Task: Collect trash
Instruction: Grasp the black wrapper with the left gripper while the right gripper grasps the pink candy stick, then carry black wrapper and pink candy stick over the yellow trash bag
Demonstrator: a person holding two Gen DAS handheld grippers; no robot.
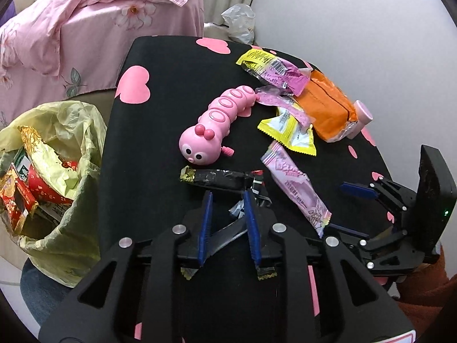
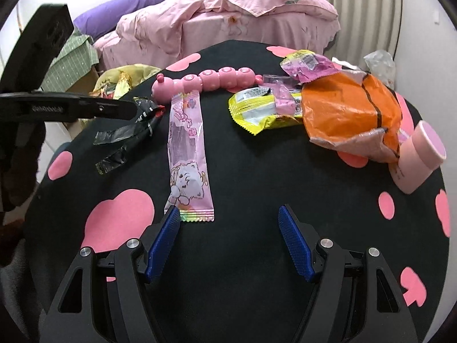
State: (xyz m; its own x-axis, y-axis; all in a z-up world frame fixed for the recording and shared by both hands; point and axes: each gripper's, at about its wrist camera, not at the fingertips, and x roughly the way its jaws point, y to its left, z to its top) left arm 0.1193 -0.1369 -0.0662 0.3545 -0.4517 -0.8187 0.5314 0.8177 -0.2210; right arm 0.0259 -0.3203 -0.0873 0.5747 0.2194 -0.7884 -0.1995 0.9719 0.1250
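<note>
My left gripper (image 1: 228, 197) stands open over crumpled black wrappers (image 1: 220, 178) on the black table; its blue pads straddle one strip without closing on it. The same wrappers (image 2: 128, 134) lie under the left gripper's arm in the right wrist view. A long pink wrapper (image 1: 297, 185) lies right of them, also in the right wrist view (image 2: 187, 157). My right gripper (image 2: 230, 214) is open and empty, its left pad (image 2: 164, 240) beside the pink wrapper's near end. Yellow (image 2: 257, 108), pink-purple (image 2: 308, 65) and orange (image 2: 348, 114) wrappers lie farther back.
A pink caterpillar toy (image 1: 217, 123) lies mid-table. A pink tube (image 2: 420, 157) sits at the right edge. A yellow-green trash bag (image 1: 57, 171) holding packaging hangs left of the table (image 1: 148, 148). A bed with pink bedding (image 1: 85, 23) stands behind.
</note>
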